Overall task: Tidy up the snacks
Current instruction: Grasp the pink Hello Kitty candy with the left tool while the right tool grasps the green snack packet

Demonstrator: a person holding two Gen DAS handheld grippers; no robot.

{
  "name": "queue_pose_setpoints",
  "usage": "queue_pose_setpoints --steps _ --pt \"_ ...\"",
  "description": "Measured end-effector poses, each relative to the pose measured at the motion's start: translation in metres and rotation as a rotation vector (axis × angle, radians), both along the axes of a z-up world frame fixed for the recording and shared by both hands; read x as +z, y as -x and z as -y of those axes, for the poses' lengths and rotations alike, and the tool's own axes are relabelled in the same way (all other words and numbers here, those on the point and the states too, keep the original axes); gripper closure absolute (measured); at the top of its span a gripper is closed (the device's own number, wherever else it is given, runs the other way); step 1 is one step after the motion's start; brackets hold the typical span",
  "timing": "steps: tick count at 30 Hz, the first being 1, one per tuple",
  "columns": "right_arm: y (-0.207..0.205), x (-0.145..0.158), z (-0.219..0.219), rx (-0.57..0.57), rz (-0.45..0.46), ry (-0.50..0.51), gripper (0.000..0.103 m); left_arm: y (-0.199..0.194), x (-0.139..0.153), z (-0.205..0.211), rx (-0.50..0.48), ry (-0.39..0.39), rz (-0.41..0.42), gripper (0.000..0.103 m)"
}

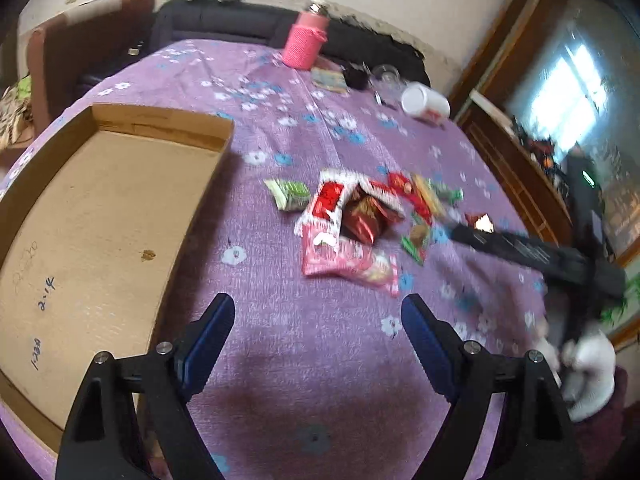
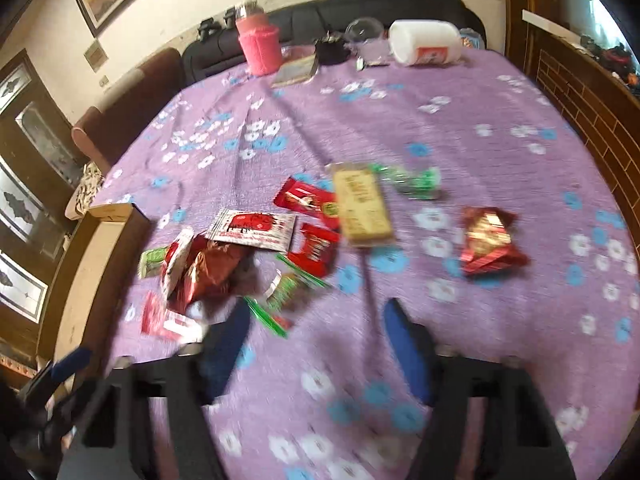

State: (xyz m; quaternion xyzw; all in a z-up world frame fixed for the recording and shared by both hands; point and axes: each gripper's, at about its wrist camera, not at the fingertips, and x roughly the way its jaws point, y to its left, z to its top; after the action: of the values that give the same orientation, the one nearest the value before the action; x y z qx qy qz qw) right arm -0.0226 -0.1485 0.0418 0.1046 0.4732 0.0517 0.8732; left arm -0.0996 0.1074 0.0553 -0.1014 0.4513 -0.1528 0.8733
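Observation:
Several snack packs [image 1: 352, 216] lie in a loose pile on the purple flowered tablecloth [image 1: 280, 360]. An open, shallow cardboard box [image 1: 100, 208] sits to their left with nothing in it. My left gripper [image 1: 318, 304] hovers open in front of the pile, only cloth between its blue fingers. In the right wrist view the pile [image 2: 240, 248] is to the left, with a yellow pack [image 2: 362, 204], a green wrapper [image 2: 408, 178] and a red foil pack [image 2: 488, 244] apart from it. My right gripper [image 2: 316, 312] is open over bare cloth and holds nothing.
At the table's far edge stand a pink bottle [image 1: 304, 42], a clear glass [image 1: 386, 74] and a white jar on its side [image 1: 424, 102]. Behind the table is a dark sofa [image 1: 224, 24], and a wooden cabinet [image 2: 580, 92] flanks the right side. A white-gloved hand [image 1: 588, 364] shows at right.

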Motion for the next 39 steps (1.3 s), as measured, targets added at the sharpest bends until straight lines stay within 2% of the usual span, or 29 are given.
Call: queue_pose_setpoints --steps 1,3,5,6,11,13,16,17,19,20,21,23,26,28,29,30,33,39 --pt "-0.005 -0.006 -0.003 -0.013 -0.01 -0.01 0.04 -0.002 -0.001 0.001 -0.006 -0.006 -0.013 0.021" --pt "-0.016 -0.019 -0.008 -0.035 -0.026 -0.018 0.043 -0.006 -0.002 0.006 -0.043 -0.006 -0.029 0.039" --pt "-0.021 -0.025 -0.014 -0.046 -0.026 -0.016 0.049 -0.013 -0.001 0.018 -0.073 -0.045 -0.024 0.039" --pt "-0.02 -0.024 -0.017 -0.047 -0.008 -0.001 0.066 -0.016 0.001 0.025 -0.089 -0.074 -0.004 0.039" --pt "-0.02 -0.028 -0.022 -0.024 -0.01 0.003 0.067 -0.047 0.004 0.071 -0.239 -0.208 0.082 0.04" --pt "-0.012 -0.028 -0.019 -0.012 -0.014 -0.006 0.067 -0.061 -0.008 0.084 -0.281 -0.279 0.064 0.04" --pt "0.002 -0.028 -0.01 0.006 -0.018 -0.02 0.067 -0.065 -0.027 0.091 -0.345 -0.321 -0.01 0.04" --pt "0.005 -0.028 -0.009 0.01 -0.018 -0.019 0.067 -0.063 -0.028 0.091 -0.352 -0.326 -0.003 0.041" --pt "0.011 -0.03 -0.005 0.017 -0.022 -0.022 0.067 -0.054 -0.026 0.089 -0.396 -0.292 -0.041 0.057" --pt "0.014 -0.03 -0.003 0.021 -0.019 -0.029 0.067 -0.049 -0.026 0.088 -0.422 -0.262 -0.08 0.077" --pt "0.017 -0.03 0.0 0.021 -0.019 -0.033 0.067 -0.044 -0.028 0.087 -0.445 -0.233 -0.12 0.082" --pt "0.021 -0.03 0.005 0.017 -0.014 -0.047 0.067 -0.029 -0.027 0.083 -0.469 -0.236 -0.119 0.082" --pt "0.026 -0.031 0.013 0.009 -0.004 -0.067 0.067 -0.018 -0.013 0.074 -0.461 -0.208 -0.065 0.078" --pt "0.029 -0.031 0.017 0.001 -0.002 -0.087 0.067 -0.015 -0.001 0.078 -0.461 -0.244 0.024 0.06" --pt "0.031 -0.031 0.018 -0.003 0.0 -0.097 0.067 -0.015 0.002 0.082 -0.46 -0.276 0.058 0.046" --pt "0.033 -0.029 0.02 -0.006 0.005 -0.104 0.067 -0.014 0.004 0.09 -0.479 -0.324 0.115 0.043" --pt "0.041 -0.022 0.025 -0.013 0.027 -0.116 0.067 -0.017 -0.004 0.114 -0.534 -0.427 0.181 0.043" --pt "0.057 -0.01 0.03 -0.008 0.048 -0.139 0.067 -0.025 -0.038 0.149 -0.657 -0.567 0.151 0.045"
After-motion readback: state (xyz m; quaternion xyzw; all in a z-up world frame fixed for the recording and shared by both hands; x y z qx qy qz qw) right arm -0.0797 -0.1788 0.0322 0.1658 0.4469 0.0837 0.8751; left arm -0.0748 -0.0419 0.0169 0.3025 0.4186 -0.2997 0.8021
